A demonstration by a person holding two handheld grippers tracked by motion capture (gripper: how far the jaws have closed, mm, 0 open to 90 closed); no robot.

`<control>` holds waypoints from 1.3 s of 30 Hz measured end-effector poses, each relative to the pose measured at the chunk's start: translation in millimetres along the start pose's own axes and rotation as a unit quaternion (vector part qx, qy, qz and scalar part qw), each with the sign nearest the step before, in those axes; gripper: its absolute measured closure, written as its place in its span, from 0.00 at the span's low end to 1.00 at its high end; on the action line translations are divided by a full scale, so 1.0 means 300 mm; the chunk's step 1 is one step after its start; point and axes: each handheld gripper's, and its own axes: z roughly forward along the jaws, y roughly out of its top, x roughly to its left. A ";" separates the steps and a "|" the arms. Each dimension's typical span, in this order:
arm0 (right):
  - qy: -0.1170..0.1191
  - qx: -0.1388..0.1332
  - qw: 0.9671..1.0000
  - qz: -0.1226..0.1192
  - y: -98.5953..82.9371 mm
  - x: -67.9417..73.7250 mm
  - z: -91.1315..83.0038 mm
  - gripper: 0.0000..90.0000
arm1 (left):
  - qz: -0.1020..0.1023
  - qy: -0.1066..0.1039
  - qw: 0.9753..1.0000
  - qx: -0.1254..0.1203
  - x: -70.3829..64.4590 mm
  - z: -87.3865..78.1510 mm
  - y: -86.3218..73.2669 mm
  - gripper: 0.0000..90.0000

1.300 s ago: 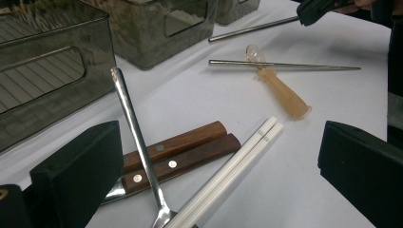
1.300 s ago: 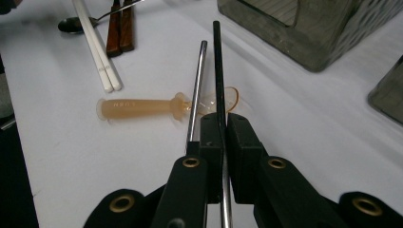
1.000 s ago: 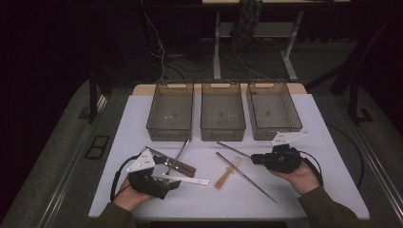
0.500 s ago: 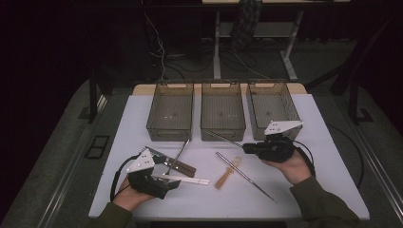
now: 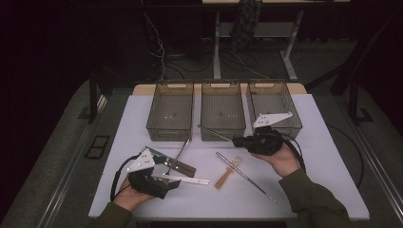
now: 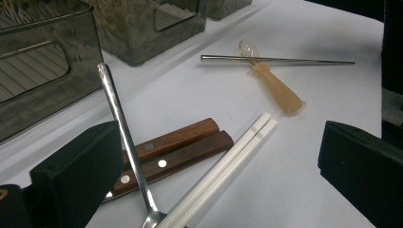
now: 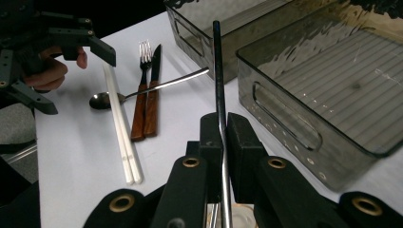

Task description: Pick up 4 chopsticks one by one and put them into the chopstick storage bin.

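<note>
Left gripper (image 5: 164, 183) rests low on the table, jaws spread wide over the white chopsticks (image 5: 187, 179), gripping nothing. Right gripper (image 5: 237, 141) is clamped on a metal chopstick (image 5: 215, 133), lifted off the table, long axis running left and slightly away, tip in front of the middle bin (image 5: 223, 110). All three bins look empty. Second metal chopstick (image 5: 247, 177) lies on the table.

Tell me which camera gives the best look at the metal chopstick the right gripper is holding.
The right gripper view: the metal chopstick runs up between the shut jaws of the right gripper, so the grip is plain. The high view shows it small, pointing left from the gripper toward the bins. The left gripper view shows a similar chopstick lying on the table.
</note>
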 end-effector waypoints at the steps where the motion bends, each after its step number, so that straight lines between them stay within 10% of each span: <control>1: 0.000 0.003 1.000 -0.001 0.011 0.000 0.014 0.94 | 0.000 0.000 1.000 0.000 0.000 0.000 0.000 0.00; 39: -0.019 0.013 1.000 0.002 0.300 -0.020 0.256 0.94 | 0.001 0.001 1.000 -0.005 -0.002 -0.005 0.001 0.00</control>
